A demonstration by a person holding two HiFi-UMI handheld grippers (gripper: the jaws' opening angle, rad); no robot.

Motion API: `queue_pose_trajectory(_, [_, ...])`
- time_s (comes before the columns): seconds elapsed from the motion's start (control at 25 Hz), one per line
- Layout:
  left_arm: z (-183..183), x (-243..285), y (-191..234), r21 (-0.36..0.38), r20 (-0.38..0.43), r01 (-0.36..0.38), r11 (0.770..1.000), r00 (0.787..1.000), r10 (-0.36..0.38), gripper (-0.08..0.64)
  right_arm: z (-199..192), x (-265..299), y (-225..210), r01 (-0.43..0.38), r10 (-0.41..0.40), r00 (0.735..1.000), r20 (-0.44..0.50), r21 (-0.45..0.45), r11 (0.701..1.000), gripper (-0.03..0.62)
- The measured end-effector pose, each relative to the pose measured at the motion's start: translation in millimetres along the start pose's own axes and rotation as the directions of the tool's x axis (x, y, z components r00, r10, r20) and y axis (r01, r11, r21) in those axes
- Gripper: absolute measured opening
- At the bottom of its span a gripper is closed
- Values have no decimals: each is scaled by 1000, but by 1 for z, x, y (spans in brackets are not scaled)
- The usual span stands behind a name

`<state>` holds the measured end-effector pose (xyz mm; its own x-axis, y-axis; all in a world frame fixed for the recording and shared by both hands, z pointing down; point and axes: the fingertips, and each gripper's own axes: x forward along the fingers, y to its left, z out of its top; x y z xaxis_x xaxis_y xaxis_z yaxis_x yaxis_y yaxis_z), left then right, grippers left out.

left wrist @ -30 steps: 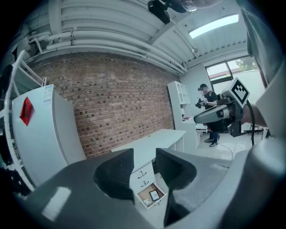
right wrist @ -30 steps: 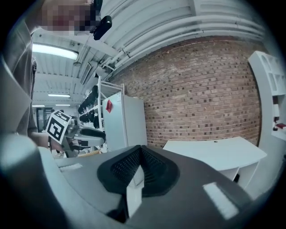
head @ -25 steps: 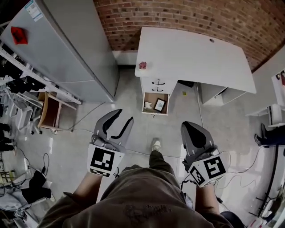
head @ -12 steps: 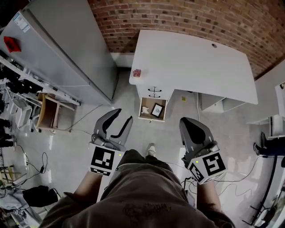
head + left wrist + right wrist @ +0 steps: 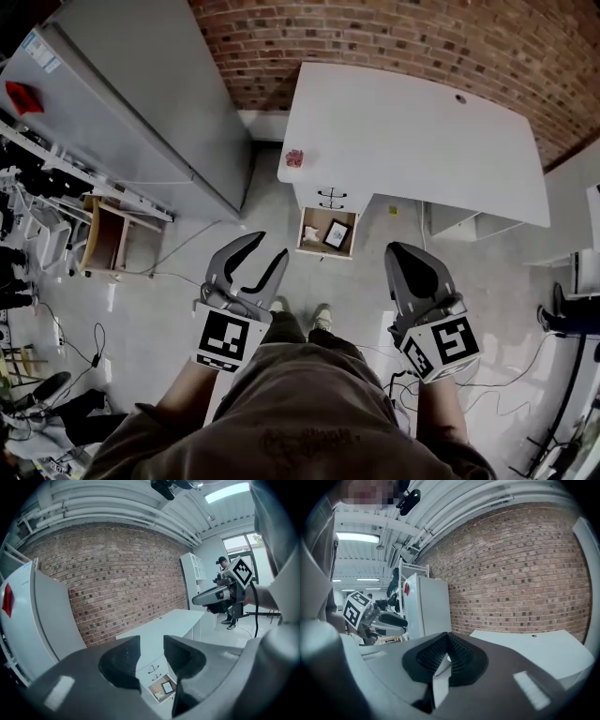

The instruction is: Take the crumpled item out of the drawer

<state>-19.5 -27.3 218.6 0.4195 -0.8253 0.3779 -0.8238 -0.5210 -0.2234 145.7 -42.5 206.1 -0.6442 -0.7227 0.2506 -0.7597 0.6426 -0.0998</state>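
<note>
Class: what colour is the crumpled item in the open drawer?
White. The crumpled item shows best in the head view, lying in the drawer.

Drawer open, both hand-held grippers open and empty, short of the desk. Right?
No: the right hand-held gripper is shut and empty, per the right gripper view. The left hand-held gripper is open, empty; drawer open, both short of the desk.
</note>
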Motion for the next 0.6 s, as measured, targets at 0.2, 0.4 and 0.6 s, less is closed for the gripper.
queue_pose_trajectory(0.2, [-6, 4, 17, 1, -3, 16, 1000, 1000, -16, 152, 1, 16, 9, 9, -10, 1000, -21, -11, 1000, 28])
queue_pose_trajectory(0.4, [-6, 4, 41, 8, 19, 34, 999, 999, -34, 152, 9, 33, 17, 41, -42, 999, -24, -38, 998, 28])
queue_pose_trajectory(0.6, [-12, 6, 64, 17, 26, 64, 998, 998, -64, 152, 17, 51, 28, 74, -74, 997, -21, -41, 996, 28])
